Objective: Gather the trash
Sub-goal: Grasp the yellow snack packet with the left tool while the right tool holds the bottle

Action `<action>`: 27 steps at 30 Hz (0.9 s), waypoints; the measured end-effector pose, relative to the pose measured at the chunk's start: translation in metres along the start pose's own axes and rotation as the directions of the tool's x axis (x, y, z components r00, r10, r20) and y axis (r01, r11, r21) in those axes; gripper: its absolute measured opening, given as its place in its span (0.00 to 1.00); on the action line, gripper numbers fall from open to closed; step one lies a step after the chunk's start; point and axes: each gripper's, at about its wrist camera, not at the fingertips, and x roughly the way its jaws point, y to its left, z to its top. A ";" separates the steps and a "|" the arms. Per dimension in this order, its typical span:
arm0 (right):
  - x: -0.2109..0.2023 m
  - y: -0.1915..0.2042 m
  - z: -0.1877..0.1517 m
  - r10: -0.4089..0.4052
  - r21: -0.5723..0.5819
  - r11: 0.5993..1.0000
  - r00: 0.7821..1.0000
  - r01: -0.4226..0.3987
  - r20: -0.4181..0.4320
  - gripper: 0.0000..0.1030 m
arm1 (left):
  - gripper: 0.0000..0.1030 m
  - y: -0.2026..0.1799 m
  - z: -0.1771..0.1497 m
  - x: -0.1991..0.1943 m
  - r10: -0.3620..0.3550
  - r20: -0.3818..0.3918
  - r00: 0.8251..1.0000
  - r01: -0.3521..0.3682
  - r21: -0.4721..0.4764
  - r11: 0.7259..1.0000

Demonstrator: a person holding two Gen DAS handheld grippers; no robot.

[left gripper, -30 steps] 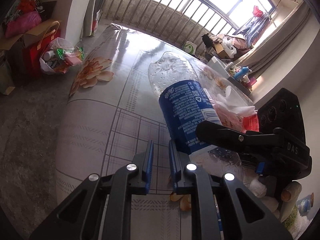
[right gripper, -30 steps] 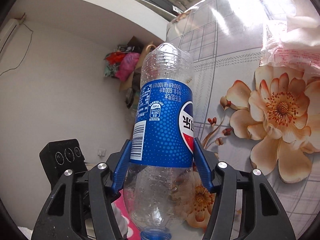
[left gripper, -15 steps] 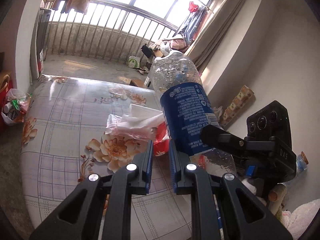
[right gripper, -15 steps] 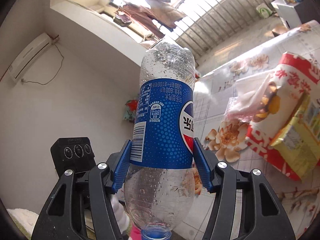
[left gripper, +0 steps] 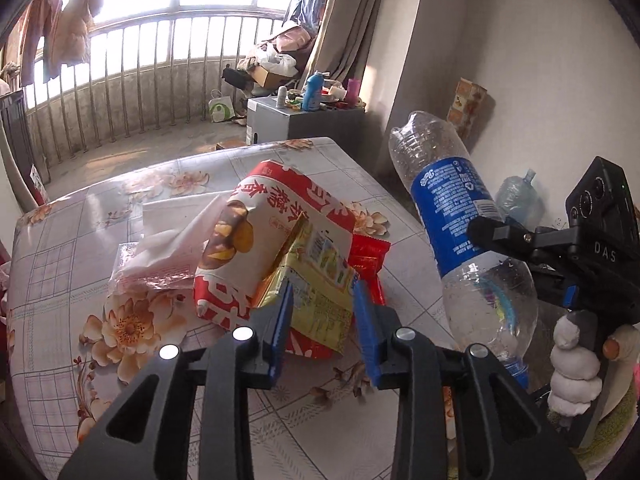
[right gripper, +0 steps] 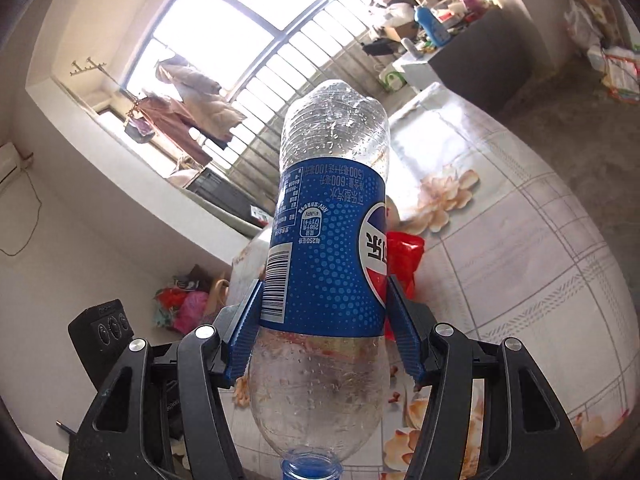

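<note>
Right gripper fingers clamp ribbed clear plastic bottle; left gripper fingers parted around crinkly foil wrapper

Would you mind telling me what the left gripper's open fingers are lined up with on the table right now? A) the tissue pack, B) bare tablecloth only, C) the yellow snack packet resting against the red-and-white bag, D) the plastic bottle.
C: in the left wrist view the left gripper stands open with the yellow snack packet between its blue fingers, while the plastic bottle is clamped in the right gripper.
</note>
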 end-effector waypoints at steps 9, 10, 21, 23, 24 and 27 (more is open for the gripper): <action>0.041 -0.007 -0.019 -0.052 0.000 0.999 0.992 0.053 -0.118 0.55 | 0.37 0.014 -0.002 0.036 0.096 -0.072 0.993 -0.096 0.002 0.995; 0.040 -0.005 -0.019 -0.051 0.002 0.999 0.991 0.052 -0.127 0.55 | 0.37 0.014 -0.002 0.039 0.087 -0.081 0.993 -0.088 -0.012 0.996; 0.049 -0.012 -0.029 -0.064 0.002 0.998 0.985 0.065 -0.160 0.55 | 0.37 0.032 -0.006 0.045 -0.110 -0.113 0.987 0.083 -0.222 0.972; 0.050 -0.012 -0.027 -0.064 0.005 0.998 0.985 0.066 -0.159 0.55 | 0.37 0.034 -0.007 0.043 -0.160 -0.103 0.982 0.129 -0.255 0.958; 0.051 -0.014 -0.026 -0.065 0.005 0.998 0.985 0.067 -0.158 0.55 | 0.37 0.034 -0.007 0.042 -0.181 -0.095 0.979 0.150 -0.268 0.952; 0.051 -0.017 -0.027 -0.067 0.010 0.998 0.986 0.069 -0.155 0.55 | 0.37 0.033 -0.007 0.038 -0.252 -0.061 0.966 0.223 -0.303 0.927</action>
